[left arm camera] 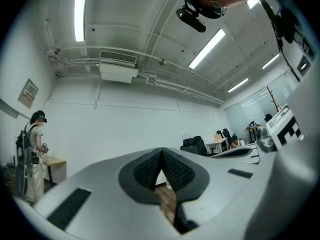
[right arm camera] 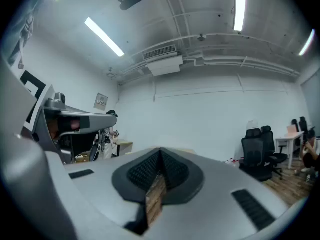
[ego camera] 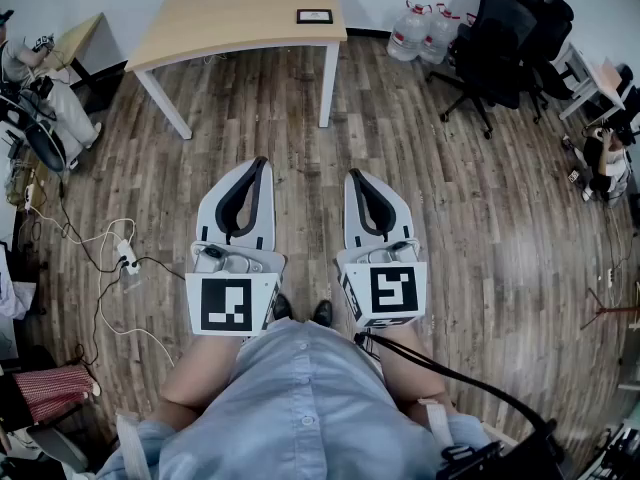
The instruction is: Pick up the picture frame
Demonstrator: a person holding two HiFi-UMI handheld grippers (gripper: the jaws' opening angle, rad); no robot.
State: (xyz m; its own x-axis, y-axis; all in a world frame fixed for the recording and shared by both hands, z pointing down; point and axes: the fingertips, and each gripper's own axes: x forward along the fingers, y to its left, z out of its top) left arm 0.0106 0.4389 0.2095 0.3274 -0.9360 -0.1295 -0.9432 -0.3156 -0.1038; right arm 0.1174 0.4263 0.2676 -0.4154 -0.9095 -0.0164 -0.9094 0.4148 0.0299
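Left tool [ego camera: 261, 162] and right tool [ego camera: 354, 176] (both clenched, empty) point forward side by side.

The head view is evenly and softly lit from overhead. The wooden floor [ego camera: 300, 118] carries a dull sheen toward three o'clock, and shadows are faint. The fisheye lens bows the room outward and the corners fall dark. Both gripper views are bright and cool in tone, lit by ceiling light strips [left arm camera: 80, 11] that burn out to pure white: at eleven and one o'clock in the left gripper view, ten and one o'clock in the right gripper view. A black vignette rings each, and straight lines curve near the rim. The left gripper [left arm camera: 161, 151] and right gripper [right arm camera: 160, 153] loom soft and slightly unfocused at six o'clock; distant walls read sharper.
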